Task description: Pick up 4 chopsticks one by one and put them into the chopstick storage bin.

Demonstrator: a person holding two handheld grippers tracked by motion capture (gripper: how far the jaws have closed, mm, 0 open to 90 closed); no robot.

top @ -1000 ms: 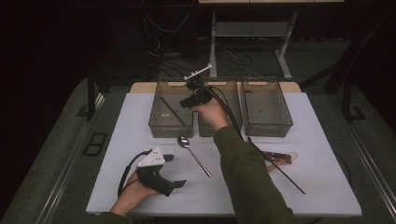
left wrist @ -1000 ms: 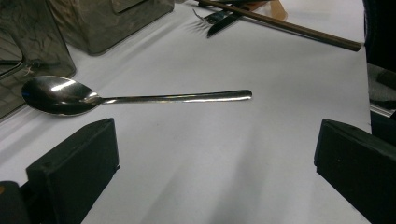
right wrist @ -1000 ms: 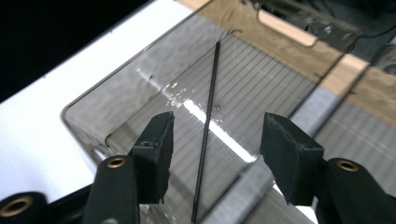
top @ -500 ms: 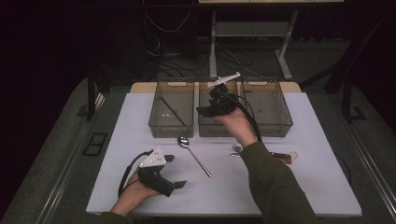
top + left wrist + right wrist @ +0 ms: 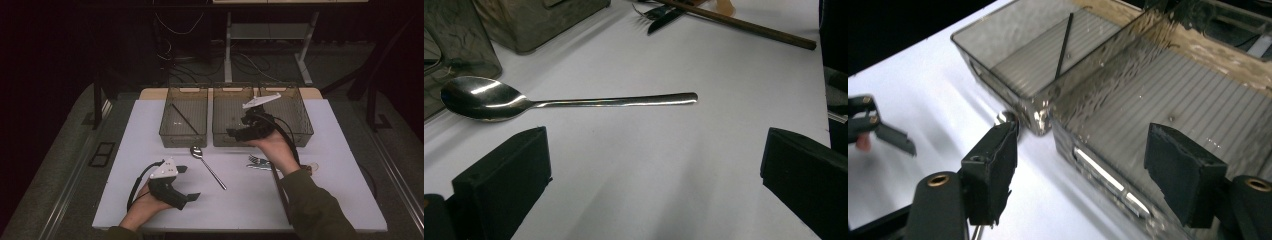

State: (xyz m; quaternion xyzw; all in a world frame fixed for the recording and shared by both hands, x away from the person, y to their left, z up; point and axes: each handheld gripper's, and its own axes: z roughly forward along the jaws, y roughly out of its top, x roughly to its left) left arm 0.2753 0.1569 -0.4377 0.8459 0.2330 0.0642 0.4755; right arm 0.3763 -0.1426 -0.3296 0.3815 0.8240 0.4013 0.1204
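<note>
My left gripper [image 5: 187, 183] rests on the white table [image 5: 150, 130] at the near left, open, pointing at a steel spoon [image 5: 207, 162] that lies beyond its jaws [image 5: 549, 100]. My right gripper [image 5: 234, 134] hovers at the front wall of the middle clear bin [image 5: 222, 140]. Its jaws have just been opening and stand open with nothing between them [image 5: 1083, 170]. The middle bin [image 5: 1173, 100] is bare inside. The left bin [image 5: 170, 135] holds a thin black stick [image 5: 184, 118], also seen in the right gripper view [image 5: 1063, 45].
A third clear bin [image 5: 302, 125] stands at the back right. A fork and knife [image 5: 260, 161] lie beside the right forearm, with a brown stick [image 5: 744, 25] close by. The right gripper's cable [image 5: 292, 145] trails along the arm.
The right hand has moved from above the left and middle bins to the right and nearer, to the middle bin's front wall. Its jaws look wider. The left gripper has stayed put.
</note>
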